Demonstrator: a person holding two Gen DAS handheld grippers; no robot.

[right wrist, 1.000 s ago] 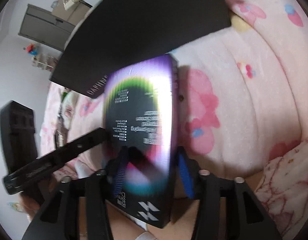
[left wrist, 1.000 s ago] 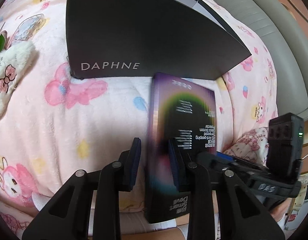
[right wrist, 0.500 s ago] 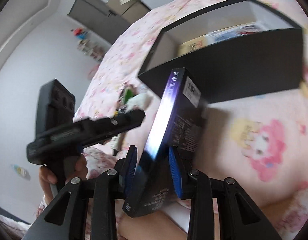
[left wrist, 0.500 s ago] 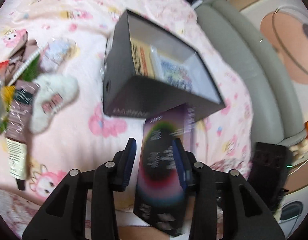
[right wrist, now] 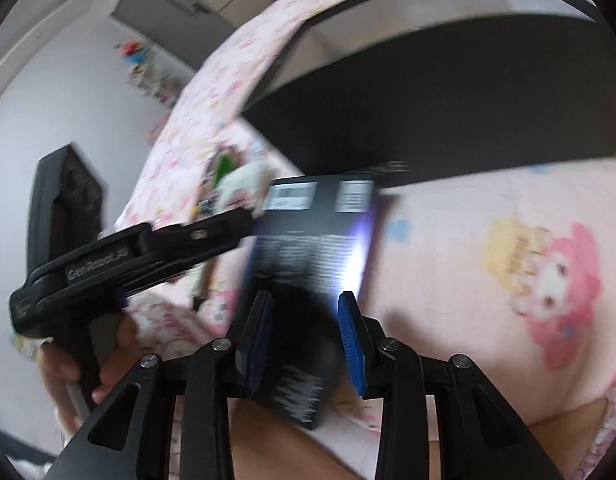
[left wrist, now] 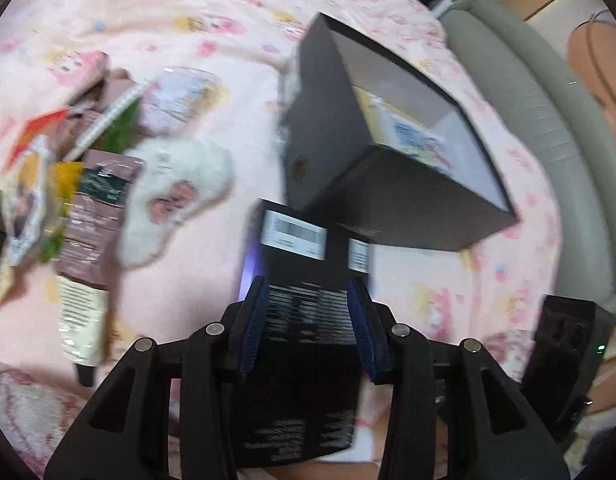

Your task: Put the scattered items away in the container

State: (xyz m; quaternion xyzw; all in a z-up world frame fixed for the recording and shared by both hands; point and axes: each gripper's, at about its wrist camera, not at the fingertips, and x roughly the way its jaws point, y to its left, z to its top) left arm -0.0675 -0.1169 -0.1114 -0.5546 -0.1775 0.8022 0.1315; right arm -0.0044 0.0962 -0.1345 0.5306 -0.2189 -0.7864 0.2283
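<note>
- Clearly, motion blur smears both views, so the print on most things cannot be read.
- The right hand-held gripper (right wrist: 305, 298) is clenched on a small black rectangular carton with white barcode labels and a purple glowing edge (right wrist: 308, 240). Its jaws have just eased apart a little, and the carton's lower end fills the gap. A dark smear there hides the exact contact.
- The left hand-held gripper (left wrist: 308, 284) has its jaws apart, and they have just been opening. The same carton lies in the gap, but its edges run behind the blue pads (left wrist: 253, 328), so I cannot tell whether they press on it.
- The carton hangs in the air just in front of the open-topped black cardboard container (left wrist: 332, 152), below its rim and outside it.
- Inside the container only a strip of yellow and white printed packets (left wrist: 408, 132) shows; the near wall hides the rest.
- To the left of the container, well apart from it, a white plush thing with pink patches (left wrist: 175, 184), a brownish-pink tube (left wrist: 83, 240) and a heap of coloured packets (left wrist: 31, 168) lie on the pink cartoon-print bedspread (left wrist: 187, 20). They overlap too much to tell apart.
- A person's hand (right wrist: 63, 364) grips the left handle, cut off at the frame edge.
</note>
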